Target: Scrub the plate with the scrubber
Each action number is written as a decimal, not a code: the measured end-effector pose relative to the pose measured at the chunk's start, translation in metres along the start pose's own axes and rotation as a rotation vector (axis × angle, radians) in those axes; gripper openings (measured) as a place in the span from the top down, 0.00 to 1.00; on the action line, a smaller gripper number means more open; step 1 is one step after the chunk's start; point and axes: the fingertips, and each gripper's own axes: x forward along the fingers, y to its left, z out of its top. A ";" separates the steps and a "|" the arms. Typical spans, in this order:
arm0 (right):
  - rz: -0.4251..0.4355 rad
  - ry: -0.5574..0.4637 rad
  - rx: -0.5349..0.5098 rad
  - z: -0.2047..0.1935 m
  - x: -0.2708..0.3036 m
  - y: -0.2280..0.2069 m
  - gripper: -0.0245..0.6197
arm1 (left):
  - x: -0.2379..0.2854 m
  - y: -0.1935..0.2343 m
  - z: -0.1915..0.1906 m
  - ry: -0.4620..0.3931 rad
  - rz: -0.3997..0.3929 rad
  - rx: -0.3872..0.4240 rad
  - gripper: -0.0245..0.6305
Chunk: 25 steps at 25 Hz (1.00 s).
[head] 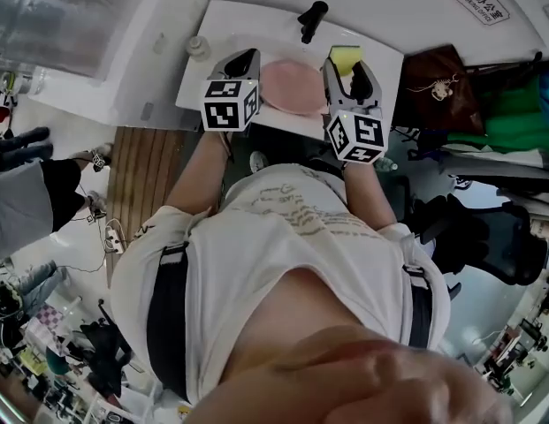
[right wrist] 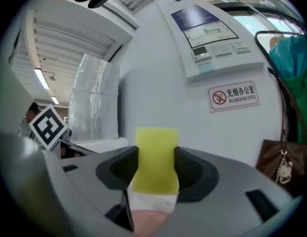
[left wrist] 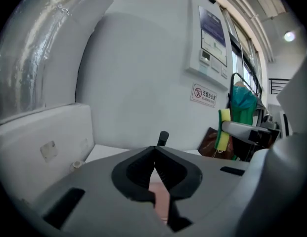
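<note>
Head view: the pink plate [head: 292,87] lies on the white surface [head: 243,20], between the left gripper [head: 243,63] and the right gripper [head: 349,67]. The yellow scrubber [head: 346,57] is carried in the right gripper, just beside the plate's right rim.

Left gripper view: the jaws are clenched tip to tip with nothing between them. A strip of plate shows below.

Right gripper view: the jaws grasp the scrubber across its middle, with the plate beneath.

Status: scrubber in hand; no contact with the plate is visible. All scrubbing appears to remain, and the plate is unsecured.
</note>
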 end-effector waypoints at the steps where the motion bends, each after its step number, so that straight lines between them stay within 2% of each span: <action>1: -0.001 0.005 0.002 -0.003 0.002 -0.004 0.60 | 0.006 0.002 -0.007 0.025 0.004 0.003 0.93; 6: 0.041 0.019 -0.010 -0.019 0.011 -0.017 0.60 | 0.033 0.008 -0.045 0.167 0.036 -0.019 0.93; 9: 0.067 0.035 -0.008 -0.031 0.019 -0.025 0.60 | 0.043 0.010 -0.056 0.212 0.060 -0.053 0.93; 14: 0.073 0.097 0.031 -0.060 0.032 -0.043 0.60 | 0.059 0.017 -0.074 0.281 0.105 -0.032 0.93; 21: 0.085 0.186 -0.012 -0.102 0.042 -0.052 0.60 | 0.079 0.023 -0.113 0.404 0.128 -0.030 0.93; 25: 0.110 0.230 -0.013 -0.118 0.045 -0.051 0.60 | 0.085 0.029 -0.134 0.477 0.133 -0.083 0.93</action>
